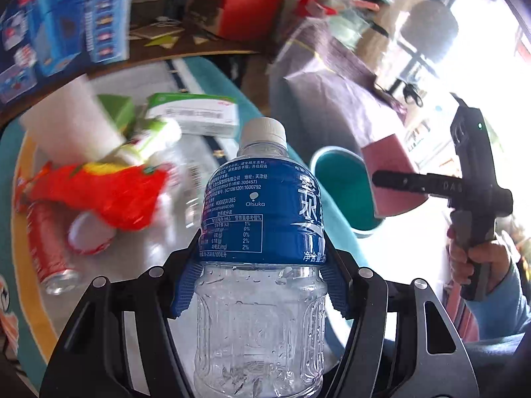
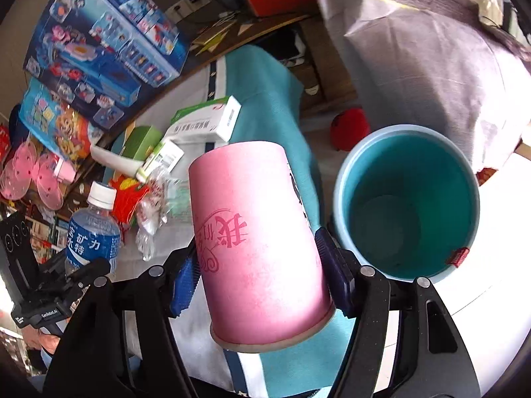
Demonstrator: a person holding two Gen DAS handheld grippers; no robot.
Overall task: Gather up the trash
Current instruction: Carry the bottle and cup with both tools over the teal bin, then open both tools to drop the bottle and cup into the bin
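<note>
Teal bin (image 2: 406, 199) is seen empty; beside it, 2 items are clamped: bottle (image 1: 262, 219) in left gripper (image 1: 262, 285), pink cup (image 2: 259, 238) in right gripper (image 2: 262, 285). Wrappers, boxes (image 1: 195, 116) and can (image 1: 49, 248) remain beyond the bin.

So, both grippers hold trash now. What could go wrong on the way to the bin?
1. The left gripper pinches the plastic bottle low down, so it may tip.
2. The right gripper holds the pink paper cup tilted; it may crush or slip.
3. Both grippers may collide over the single teal bin.
</note>
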